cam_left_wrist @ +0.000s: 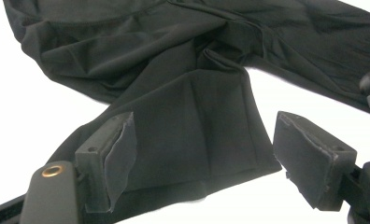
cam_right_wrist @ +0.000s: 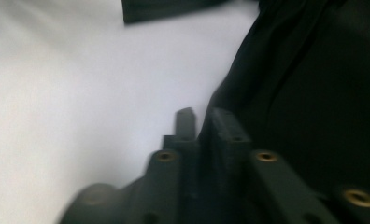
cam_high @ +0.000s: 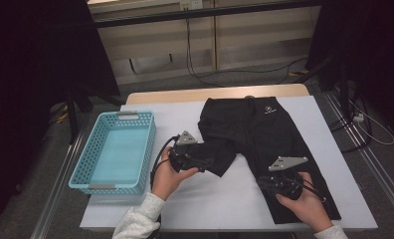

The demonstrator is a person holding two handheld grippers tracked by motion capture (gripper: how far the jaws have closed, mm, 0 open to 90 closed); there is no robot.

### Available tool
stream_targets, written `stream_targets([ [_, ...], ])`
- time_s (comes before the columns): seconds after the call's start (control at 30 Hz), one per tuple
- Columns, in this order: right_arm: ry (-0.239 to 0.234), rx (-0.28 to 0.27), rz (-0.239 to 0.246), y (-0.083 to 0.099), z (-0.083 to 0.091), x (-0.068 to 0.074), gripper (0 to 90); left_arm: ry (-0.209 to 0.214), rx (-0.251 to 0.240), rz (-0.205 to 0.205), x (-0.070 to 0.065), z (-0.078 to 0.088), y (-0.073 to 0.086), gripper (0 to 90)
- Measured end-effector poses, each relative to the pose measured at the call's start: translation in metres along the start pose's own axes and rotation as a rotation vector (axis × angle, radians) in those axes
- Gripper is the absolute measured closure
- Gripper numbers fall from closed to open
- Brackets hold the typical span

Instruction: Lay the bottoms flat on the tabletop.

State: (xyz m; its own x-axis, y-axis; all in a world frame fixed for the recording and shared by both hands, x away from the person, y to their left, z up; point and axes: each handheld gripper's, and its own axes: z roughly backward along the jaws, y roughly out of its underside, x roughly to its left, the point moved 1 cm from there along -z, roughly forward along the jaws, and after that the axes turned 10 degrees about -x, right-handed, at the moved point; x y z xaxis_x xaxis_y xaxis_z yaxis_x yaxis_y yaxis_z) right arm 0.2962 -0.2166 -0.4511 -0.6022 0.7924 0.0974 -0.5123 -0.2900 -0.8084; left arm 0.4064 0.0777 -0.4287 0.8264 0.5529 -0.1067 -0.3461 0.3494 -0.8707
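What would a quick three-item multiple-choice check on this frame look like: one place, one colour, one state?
1. Where is the basket relative to the black shorts?
A. at their left
B. on top of them
C. at their right

2. What colour is the basket?
A. red
B. light blue
C. yellow

3. How do the left gripper's jaws stand?
A. shut, nothing between
B. apart, with a shorts leg between them
C. clamped on the basket rim

Key: 1 A, the high view shows the basket left of the shorts on the white table. 2 B, its mesh walls are light blue. 3 B, the left gripper view shows both pads spread around the hem.
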Motion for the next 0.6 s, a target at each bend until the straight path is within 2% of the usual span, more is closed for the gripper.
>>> stream_targets([
  [0.07,0.022,-0.022,-0.001,-0.004,-0.001,0.0,61.5,0.001,0.001,0.006,0.0,0.001,0.001,21.9],
  [0.2,0.052,-0.068,0.016,-0.012,-0.008,-0.003,50.9,-0.013,-0.004,0.013,0.003,0.005,0.005,21.2],
  [0.27,0.054,-0.085,0.023,-0.016,-0.011,-0.004,48.9,-0.021,0.001,0.014,0.005,0.008,0.006,20.6],
  [0.43,0.036,-0.111,0.047,-0.02,-0.018,-0.004,37.3,-0.04,0.002,0.027,0.009,0.015,0.011,16.7],
  [0.6,0.058,-0.139,0.055,-0.026,-0.023,-0.004,26.2,-0.058,-0.007,0.026,0.011,0.021,0.013,13.7],
])
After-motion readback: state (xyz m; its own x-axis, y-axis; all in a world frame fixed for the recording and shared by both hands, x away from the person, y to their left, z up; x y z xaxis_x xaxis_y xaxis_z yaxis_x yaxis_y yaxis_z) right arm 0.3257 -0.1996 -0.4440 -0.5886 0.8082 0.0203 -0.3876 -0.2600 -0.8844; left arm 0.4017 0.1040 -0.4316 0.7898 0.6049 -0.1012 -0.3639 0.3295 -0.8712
